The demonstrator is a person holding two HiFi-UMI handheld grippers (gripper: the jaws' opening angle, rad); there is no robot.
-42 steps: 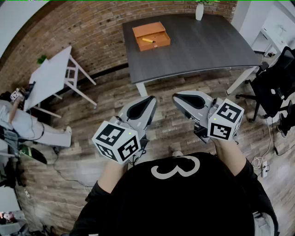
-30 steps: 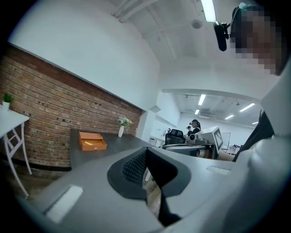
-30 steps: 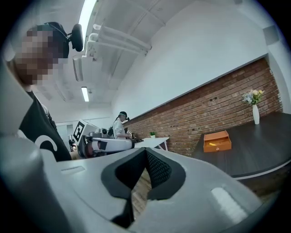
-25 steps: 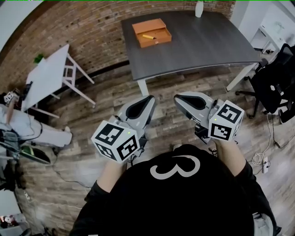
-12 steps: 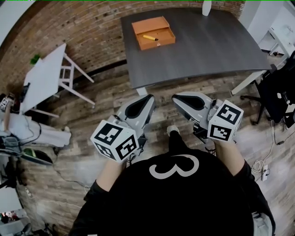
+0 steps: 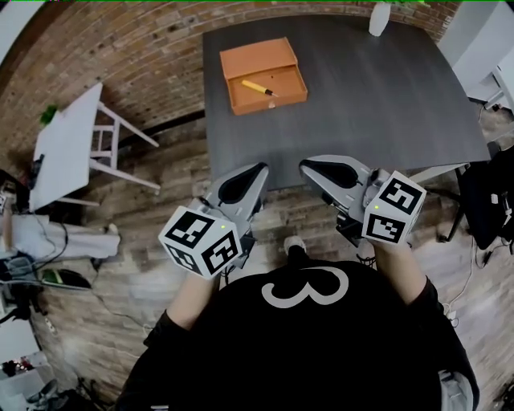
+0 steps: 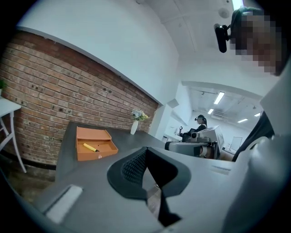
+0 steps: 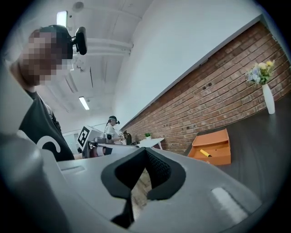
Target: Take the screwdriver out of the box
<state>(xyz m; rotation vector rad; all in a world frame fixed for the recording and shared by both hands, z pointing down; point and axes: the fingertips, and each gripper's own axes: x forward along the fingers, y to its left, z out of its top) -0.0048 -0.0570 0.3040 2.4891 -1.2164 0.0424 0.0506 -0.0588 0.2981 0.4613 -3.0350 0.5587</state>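
An open orange box [image 6: 263,74] lies on the dark grey table [image 6: 361,104], toward its far left part. Inside the tray lies a yellow screwdriver [image 6: 259,87]. My left gripper [image 6: 257,172] and right gripper [image 6: 308,166] are held side by side over the table's near edge, well short of the box. Both are shut with nothing in them. From the left gripper view, the box [image 7: 94,145] and screwdriver [image 7: 91,148] sit ahead and left of the gripper [image 7: 145,152]. The right gripper view has the box [image 8: 213,148] and screwdriver [image 8: 205,153] ahead and right of the gripper [image 8: 145,152].
A white vase [image 6: 379,18] with flowers stands at the table's far right. A white side table [image 6: 68,144] stands by the brick wall on the left, a black office chair [image 6: 491,201] on the right. A person [image 6: 32,233] sits at far left.
The table and the orange box have come nearer in the head view, and the grippers now reach the table's near edge. Both grippers stay shut and side by side.
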